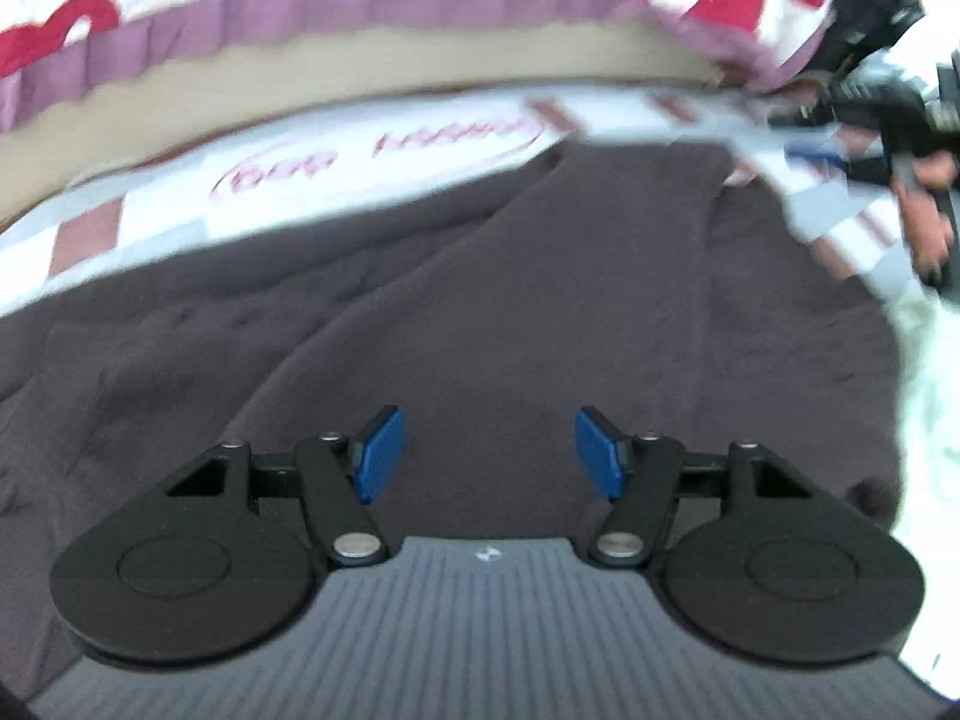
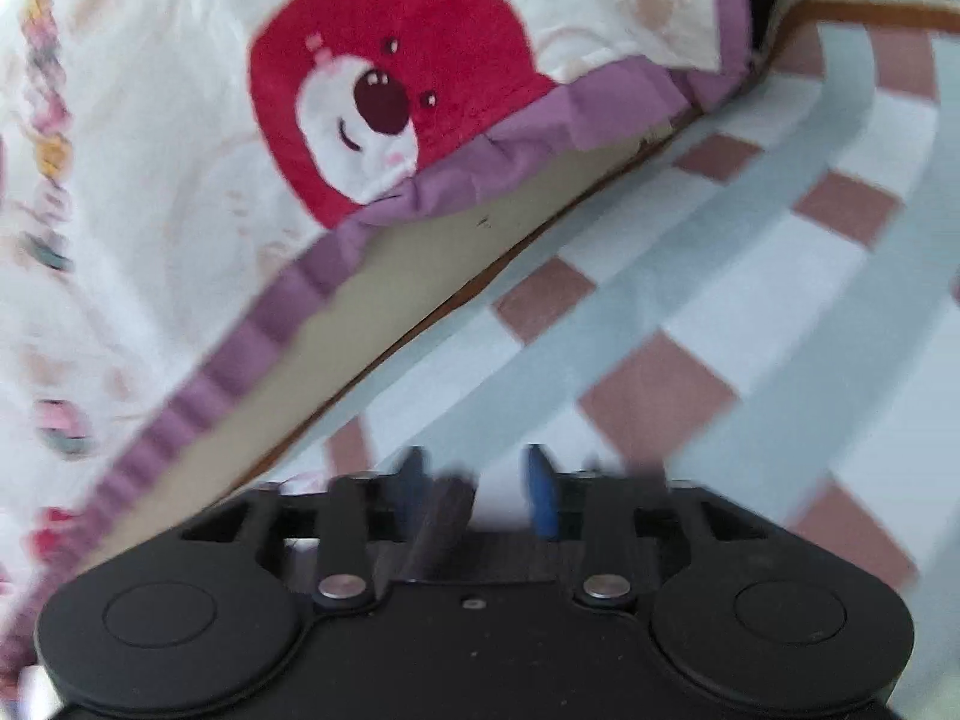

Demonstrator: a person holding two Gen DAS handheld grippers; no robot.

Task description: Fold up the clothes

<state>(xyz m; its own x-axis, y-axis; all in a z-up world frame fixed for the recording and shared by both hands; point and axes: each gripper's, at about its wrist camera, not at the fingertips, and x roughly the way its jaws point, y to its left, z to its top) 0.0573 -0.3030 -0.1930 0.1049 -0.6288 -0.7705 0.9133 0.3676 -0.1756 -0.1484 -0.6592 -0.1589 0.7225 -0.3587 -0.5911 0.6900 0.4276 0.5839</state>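
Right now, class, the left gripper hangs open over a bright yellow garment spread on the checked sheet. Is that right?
Not quite: the garment is dark brown-grey, not bright yellow. The left wrist view shows it, with the left gripper hanging open over it on the checked sheet.

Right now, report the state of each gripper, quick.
Left gripper: open, empty, above the dark garment.
Right gripper: jaws apart, dark blurred cloth between them; whether it is gripped cannot be told.
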